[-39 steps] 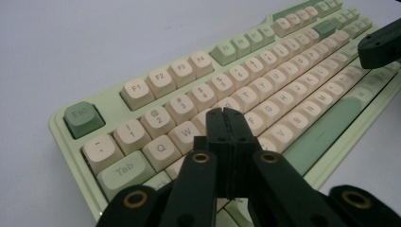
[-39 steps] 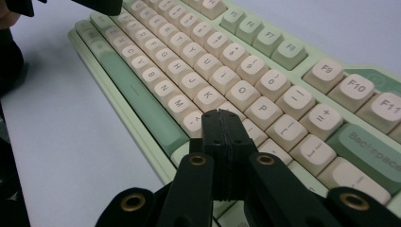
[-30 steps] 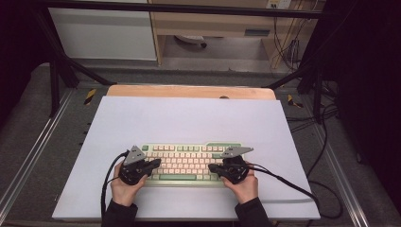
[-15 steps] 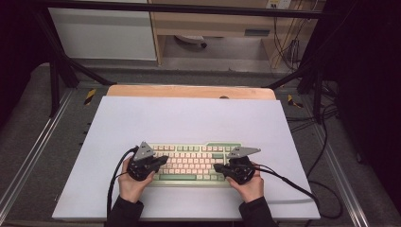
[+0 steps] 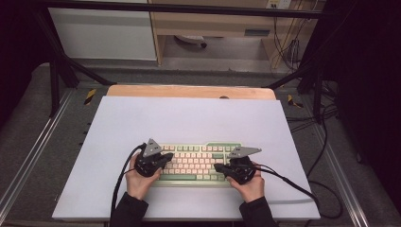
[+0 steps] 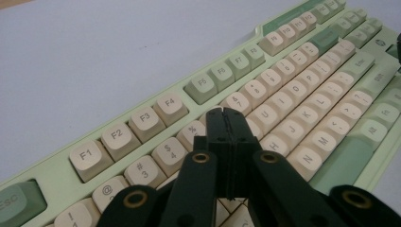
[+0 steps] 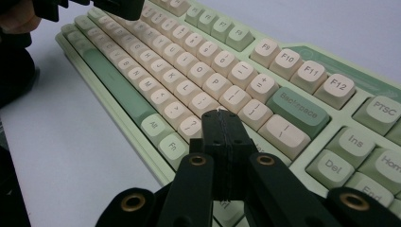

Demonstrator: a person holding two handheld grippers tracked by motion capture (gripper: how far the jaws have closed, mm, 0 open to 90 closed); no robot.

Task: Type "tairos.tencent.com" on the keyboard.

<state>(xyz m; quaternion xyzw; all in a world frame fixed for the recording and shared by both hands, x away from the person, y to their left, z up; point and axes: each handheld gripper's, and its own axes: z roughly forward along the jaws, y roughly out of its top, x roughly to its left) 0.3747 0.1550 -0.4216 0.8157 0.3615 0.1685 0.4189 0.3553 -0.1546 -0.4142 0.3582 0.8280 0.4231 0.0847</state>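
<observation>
Bench surface is covered by a pale sheet, and a green-and-cream keyboard is laid flat near its front edge. At the keyboard's left end, the left gripper is held in the person's left hand; its jaws are pressed together, nothing between them, and are positioned over the number row near the % key. At the right end, the right gripper is held likewise in the right hand, jaws pressed together and empty, above the keys just below Backspace.
</observation>
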